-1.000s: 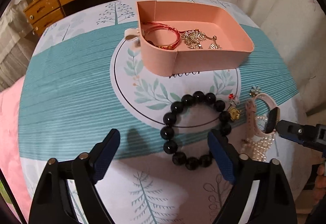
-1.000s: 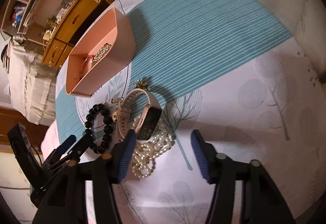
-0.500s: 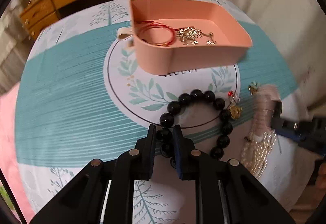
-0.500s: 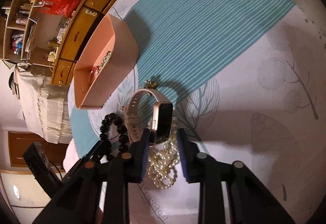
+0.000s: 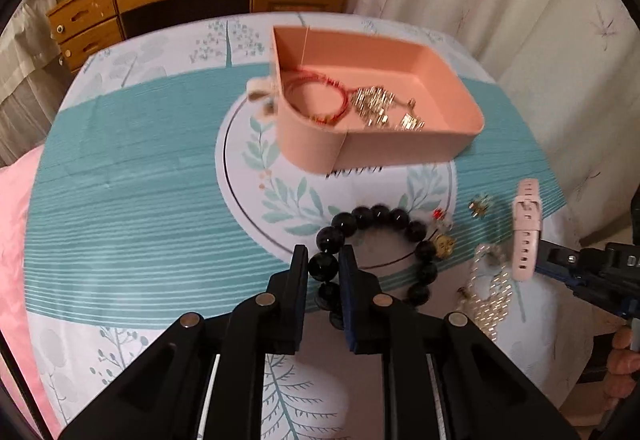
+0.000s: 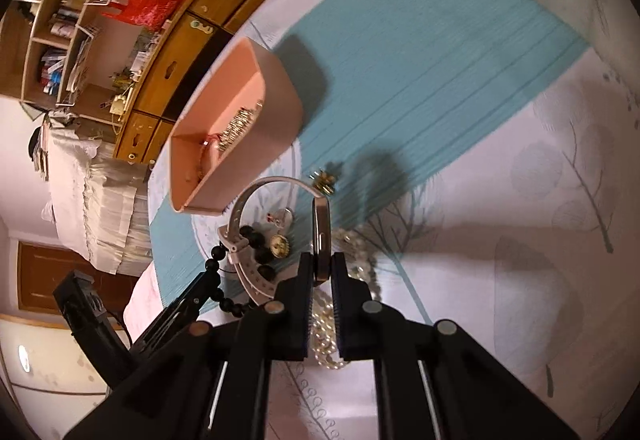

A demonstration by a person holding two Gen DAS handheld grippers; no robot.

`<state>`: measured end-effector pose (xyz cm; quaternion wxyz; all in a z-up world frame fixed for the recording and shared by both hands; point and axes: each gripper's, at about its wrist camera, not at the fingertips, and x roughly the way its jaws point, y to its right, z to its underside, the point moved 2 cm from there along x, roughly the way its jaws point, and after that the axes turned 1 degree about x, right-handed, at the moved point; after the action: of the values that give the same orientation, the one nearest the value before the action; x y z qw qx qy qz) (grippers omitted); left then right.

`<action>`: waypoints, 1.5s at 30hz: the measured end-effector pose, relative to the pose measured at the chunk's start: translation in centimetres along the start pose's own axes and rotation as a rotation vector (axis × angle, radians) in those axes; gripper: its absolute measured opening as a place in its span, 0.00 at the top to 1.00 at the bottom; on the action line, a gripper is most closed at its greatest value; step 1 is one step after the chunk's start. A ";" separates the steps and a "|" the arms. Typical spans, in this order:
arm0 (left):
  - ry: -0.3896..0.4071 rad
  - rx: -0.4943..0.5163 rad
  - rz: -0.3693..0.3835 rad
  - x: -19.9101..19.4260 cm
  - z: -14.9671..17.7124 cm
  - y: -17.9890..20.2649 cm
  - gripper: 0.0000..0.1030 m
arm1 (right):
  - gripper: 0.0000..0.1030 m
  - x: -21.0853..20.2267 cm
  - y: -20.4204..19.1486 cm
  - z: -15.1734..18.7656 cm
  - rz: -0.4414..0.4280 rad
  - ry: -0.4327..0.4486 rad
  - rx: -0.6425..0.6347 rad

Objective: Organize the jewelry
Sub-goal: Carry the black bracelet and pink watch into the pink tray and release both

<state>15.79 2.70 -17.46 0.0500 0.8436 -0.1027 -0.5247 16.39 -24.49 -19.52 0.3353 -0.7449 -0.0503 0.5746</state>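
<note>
The pick-up step is under way: the left gripper (image 5: 324,266) is pinching one bead of the black bead bracelet (image 5: 380,260) between its pads, while the right gripper (image 6: 322,268) is clamping the edge of the pink watch (image 6: 320,236) above the pearl strand (image 6: 328,336). Next, each piece probably needs lifting clear and carrying forward to the pink box (image 5: 440,143) lying ahead of both tools, without the pearls snagging

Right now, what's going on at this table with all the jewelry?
A person is sorting jewelry with two handheld grippers. The left gripper is shut on a bead of the black bead bracelet, and the right gripper is shut on the pink watch. The pearl strand lies loose on the tablecloth; the pink box already holds pieces.
</note>
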 end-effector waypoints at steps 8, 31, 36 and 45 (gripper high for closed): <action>0.072 0.007 0.071 -4.0 -3.2 1.3 0.87 | 0.92 -0.6 -1.9 -1.8 -0.028 0.047 -0.062; 0.370 0.051 0.060 -9.3 -14.0 3.2 0.87 | 0.92 0.9 -6.7 -8.3 -0.127 0.131 -0.122; 0.263 0.016 0.048 -6.7 -14.2 2.7 0.78 | 0.88 2.1 -6.4 -8.7 -0.075 0.103 -0.128; 0.203 -0.002 0.054 -5.1 -12.9 1.8 0.69 | 0.88 1.6 -4.7 -8.3 -0.052 0.134 -0.092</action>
<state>24.97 1.84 -6.95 0.0752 0.8894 -0.1192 -0.4349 25.78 -23.84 -17.30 0.3181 -0.7947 -0.0734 0.5118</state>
